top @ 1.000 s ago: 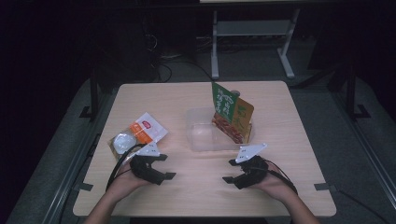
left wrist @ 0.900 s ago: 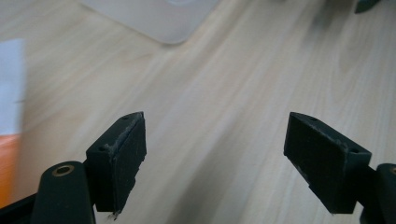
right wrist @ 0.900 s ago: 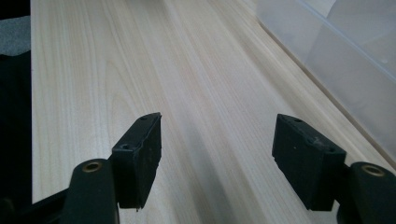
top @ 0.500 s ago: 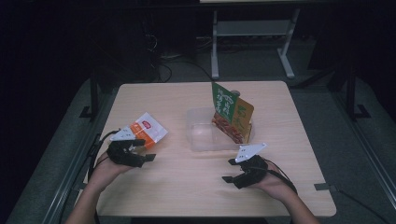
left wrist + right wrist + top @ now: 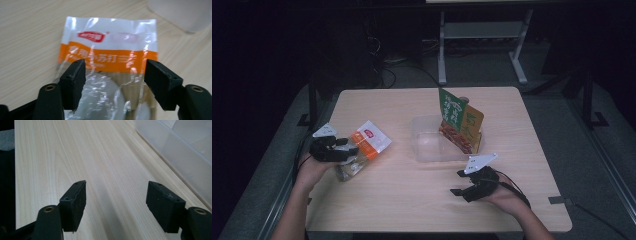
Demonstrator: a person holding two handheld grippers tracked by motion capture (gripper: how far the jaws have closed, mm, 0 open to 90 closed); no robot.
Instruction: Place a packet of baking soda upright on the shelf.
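From the high view, the left gripper (image 5: 343,151) is sitting at the left side of the table (image 5: 412,200), its jaws reaching over the near end of a clear snack packet (image 5: 364,147) with an orange band and white top. The packet is lying flat on the wood, left of a clear plastic box (image 5: 432,146). A green and orange bag (image 5: 460,125) is leaning upright in the right part of that box. The right gripper (image 5: 457,184) is resting near the right front of the table, well apart from the packet, with nothing between its jaws.

In the left gripper view, the left gripper (image 5: 113,75) is straddling the transparent near part of the packet (image 5: 110,47). Its jaws have just been closing and are standing partly open, one at each side edge of the packet; whether the pads are already pressing the film cannot be told. A corner of the plastic box (image 5: 182,12) is showing at far right.

In the right gripper view, the right gripper (image 5: 115,197) is holding its jaws partly open over bare table (image 5: 75,150), gripping nothing, with the plastic box (image 5: 185,152) just beside it on the right.
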